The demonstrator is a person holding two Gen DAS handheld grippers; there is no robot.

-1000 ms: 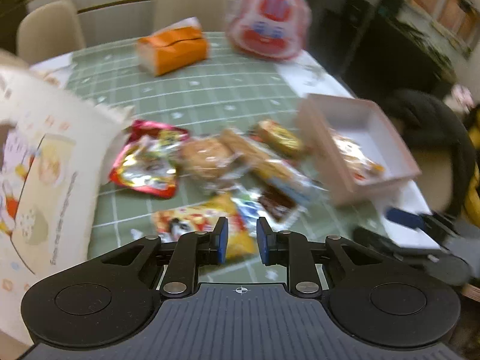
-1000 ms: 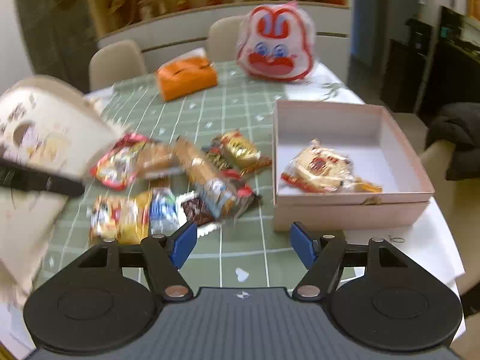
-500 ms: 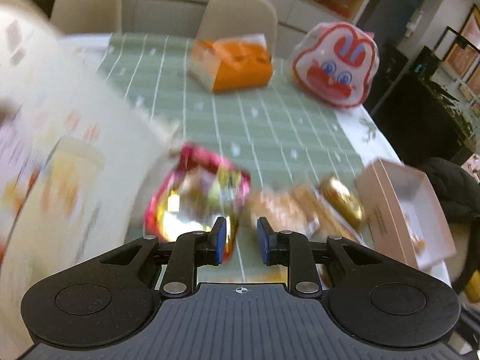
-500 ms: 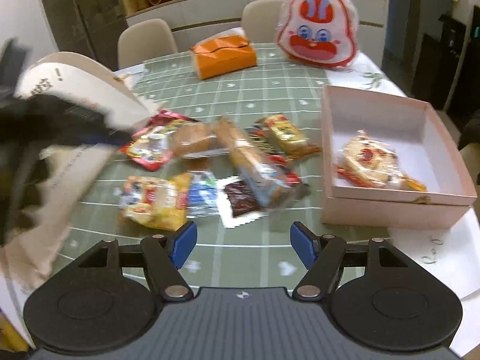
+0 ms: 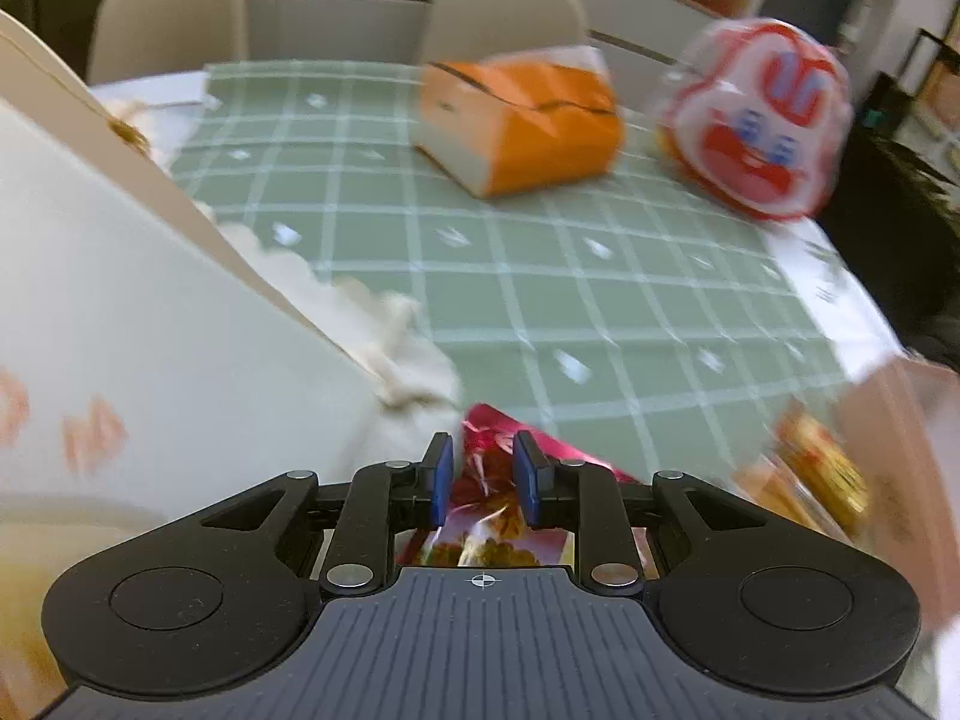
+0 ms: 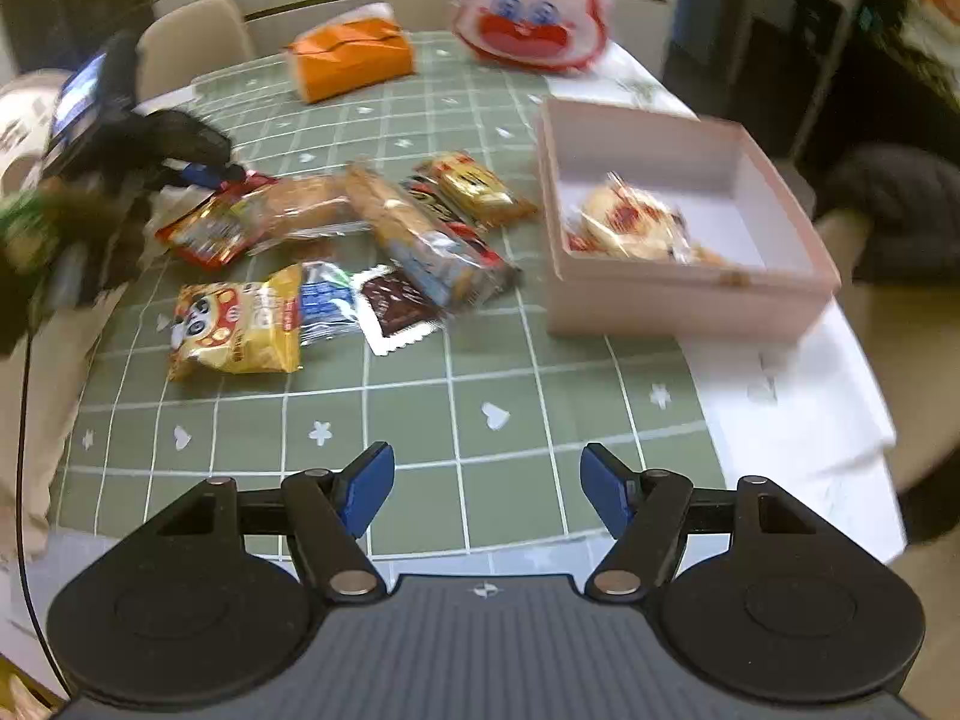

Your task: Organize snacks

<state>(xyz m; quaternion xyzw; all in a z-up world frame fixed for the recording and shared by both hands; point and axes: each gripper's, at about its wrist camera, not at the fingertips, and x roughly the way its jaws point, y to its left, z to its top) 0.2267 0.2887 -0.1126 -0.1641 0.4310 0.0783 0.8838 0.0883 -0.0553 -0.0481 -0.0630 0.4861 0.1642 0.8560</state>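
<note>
Several wrapped snacks lie in a heap on the green checked table (image 6: 480,384). My left gripper (image 5: 483,474) is low over a red foil snack packet (image 5: 498,516), its narrowly parted fingers straddling the packet's top edge; in the right wrist view it (image 6: 204,171) reaches the same red packet (image 6: 207,228). My right gripper (image 6: 486,483) is wide open and empty above the table's near edge. A pink box (image 6: 690,228) at the right holds one wrapped pastry (image 6: 630,222). A yellow panda packet (image 6: 240,324) and a brown chocolate packet (image 6: 393,306) lie nearest.
A cream paper bag (image 5: 150,330) stands at the left, close beside the left gripper. An orange tissue box (image 6: 351,57) and a red-and-white rabbit bag (image 6: 534,6) sit at the far side. Chairs stand behind the table. White paper (image 6: 798,396) lies at the right edge.
My left gripper has moved forward and down onto the red foil packet, which now sits between its fingers. My right gripper has drawn back toward the table's near edge, still open.
</note>
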